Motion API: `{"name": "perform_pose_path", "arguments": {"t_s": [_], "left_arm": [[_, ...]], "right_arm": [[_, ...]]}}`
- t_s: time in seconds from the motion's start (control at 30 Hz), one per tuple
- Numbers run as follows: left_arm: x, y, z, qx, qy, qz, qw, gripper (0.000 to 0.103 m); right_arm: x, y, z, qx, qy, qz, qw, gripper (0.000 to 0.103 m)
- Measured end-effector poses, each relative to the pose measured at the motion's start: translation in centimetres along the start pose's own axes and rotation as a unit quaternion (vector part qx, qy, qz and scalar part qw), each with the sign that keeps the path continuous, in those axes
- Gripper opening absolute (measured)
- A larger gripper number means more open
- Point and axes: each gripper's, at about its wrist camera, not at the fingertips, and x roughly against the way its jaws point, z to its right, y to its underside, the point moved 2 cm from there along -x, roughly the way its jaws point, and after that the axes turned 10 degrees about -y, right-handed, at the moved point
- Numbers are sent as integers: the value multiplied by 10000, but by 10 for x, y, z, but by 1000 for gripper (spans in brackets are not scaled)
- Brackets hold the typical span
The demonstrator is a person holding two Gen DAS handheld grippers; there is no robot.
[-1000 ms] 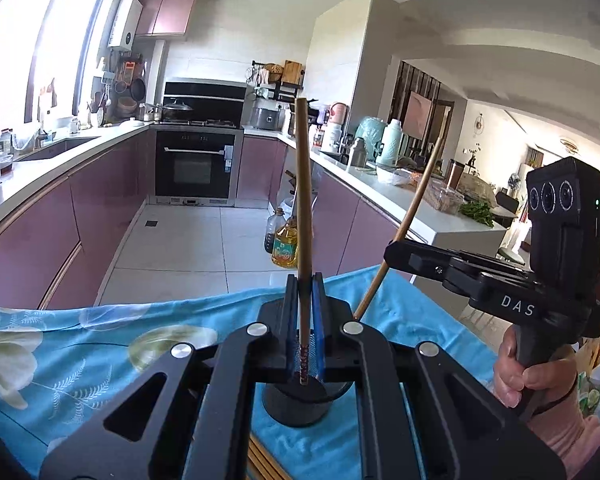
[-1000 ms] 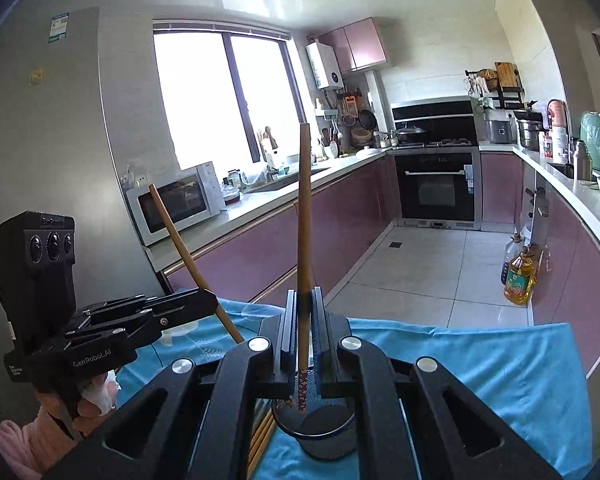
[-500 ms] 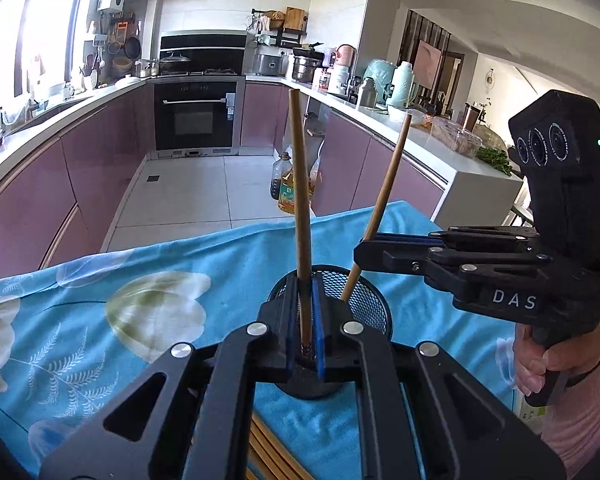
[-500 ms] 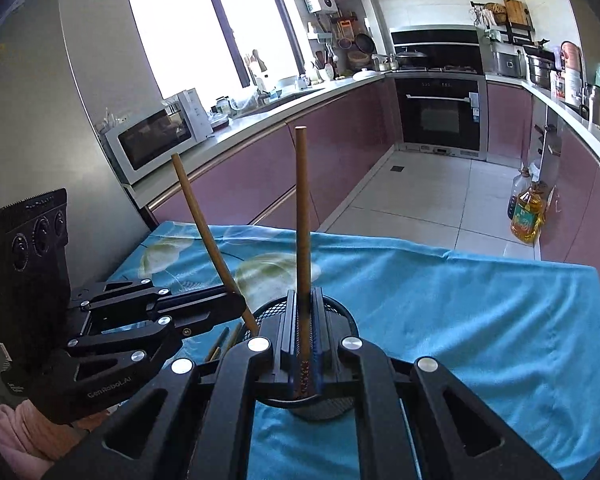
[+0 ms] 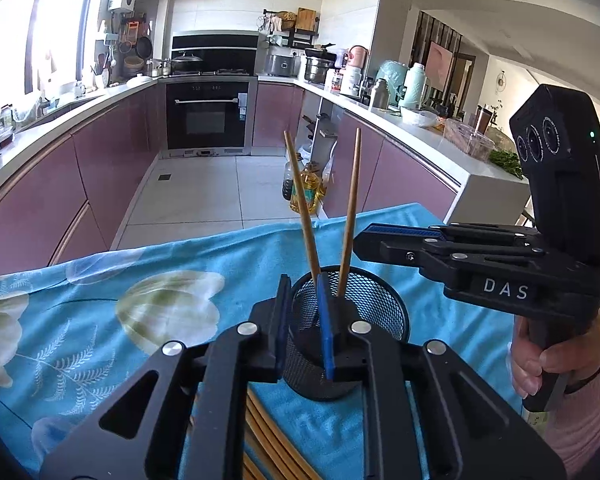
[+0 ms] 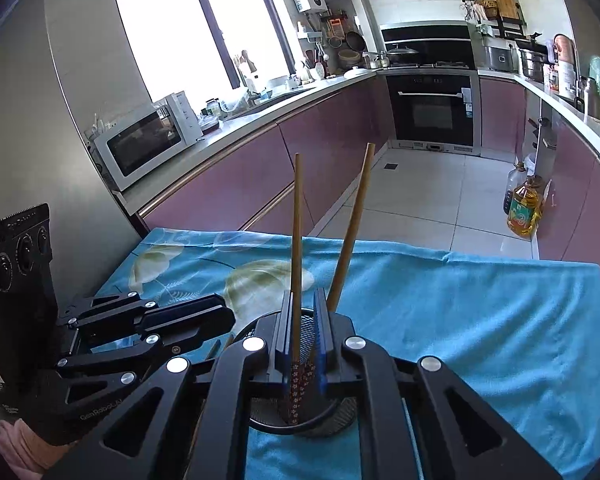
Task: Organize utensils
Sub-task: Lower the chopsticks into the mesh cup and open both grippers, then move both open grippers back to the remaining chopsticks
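Observation:
A black mesh cup [image 5: 364,312] stands on the blue flowered cloth [image 5: 100,320]. Two wooden chopsticks [image 5: 302,204] lean apart inside it, tops up. My left gripper [image 5: 303,280] hovers at the cup's near rim. Its jaws are opening, and a chopstick passes loosely between the blue pads without being pressed. My right gripper [image 6: 303,294] sits over the cup [image 6: 304,424] with jaws opening too; a chopstick [image 6: 297,240] stands free in the gap. Each gripper shows in the other's view: the right gripper [image 5: 360,240] and the left gripper [image 6: 224,320].
Several loose chopsticks [image 5: 268,440] lie on the cloth under my left gripper. The table's far edge drops to a tiled floor where an oil bottle [image 6: 522,212] stands. A hand [image 5: 540,360] holds the right gripper's handle. A microwave [image 6: 148,140] sits on the left counter.
Both grippers came down over the cup with a chopstick each. Their jaws have since parted, and the two chopsticks now lean freely in the cup.

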Motion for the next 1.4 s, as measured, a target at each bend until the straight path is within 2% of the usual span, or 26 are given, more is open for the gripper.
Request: {"name": "perform_pose_path", "arguments": {"t_s": [0.13,0.2,0.27,0.4,0.53,0.63,0.7,0.77,1.0,1.4], "left_arm": [[27,6,-14,16,-350,328,9988,35],[42,11,-22,-12,-506,464,9976,38],[56,20,-31,9,-620,535,9966,48],[72,46,-44,-62,-877,470,9950,53],[68,82,-54,-95,-989,83,9950,54],[58,112,-57,-92,-1007,-251,9946,54],[53,127,-59,-77,-1040,-440,9936,54],[45,138,-57,-118,-1098,-585,9922,54],[35,162,-60,-73,-1051,-919,9902,53],[29,167,-62,-94,-1038,-1123,9882,52]], "right_arm": [[17,5,-12,185,24,211,9996,29],[27,13,-25,411,35,283,9987,34],[35,22,-38,595,-31,320,9977,41],[32,48,-58,833,-252,116,9961,46],[7,79,-68,867,-269,-355,9952,46],[-17,103,-65,648,-321,-732,9947,46],[-31,117,-64,605,-166,-945,9936,46],[-41,128,-63,499,-182,-1093,9926,46],[-52,139,-67,428,8,-1228,9915,46],[-61,138,-65,505,291,-1296,9899,43]]}}
